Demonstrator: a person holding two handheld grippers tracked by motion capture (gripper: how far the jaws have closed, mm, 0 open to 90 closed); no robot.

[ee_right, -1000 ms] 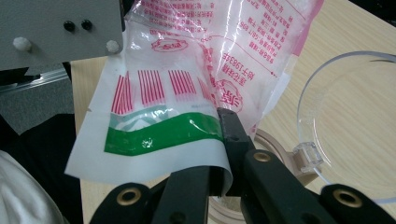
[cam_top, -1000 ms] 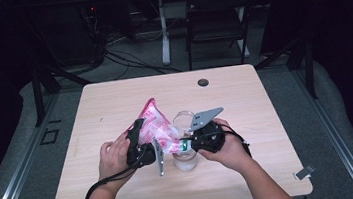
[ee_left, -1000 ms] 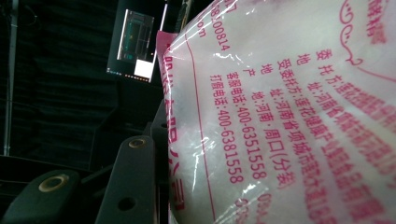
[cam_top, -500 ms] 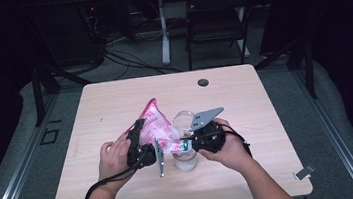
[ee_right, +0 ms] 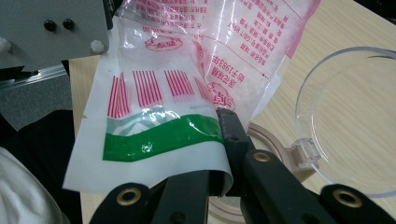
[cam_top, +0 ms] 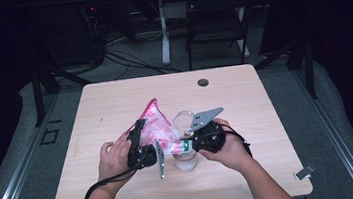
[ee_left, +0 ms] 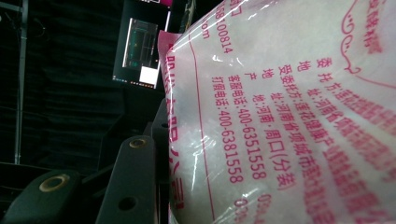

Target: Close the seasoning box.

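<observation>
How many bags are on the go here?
1. A pink-and-white bag is held above the table between the left gripper and the right gripper, beside a clear jar.

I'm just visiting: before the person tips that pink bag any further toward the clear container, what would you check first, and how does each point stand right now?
1. Right gripper grips the pink bag: ok, its jaws pinch the bag's green-striped edge.
2. Left gripper grips the bag: cannot tell, the bag lies against its jaws, but the pinch itself is hidden.
3. Clear container stands upright under the bag: ok.
4. Container's hinged lid is swung open: ok.
5. Bag's opening is over the container's mouth: cannot tell, the bag covers it.
6. Table free of spilled grains: ok as far as the high view shows.
</observation>
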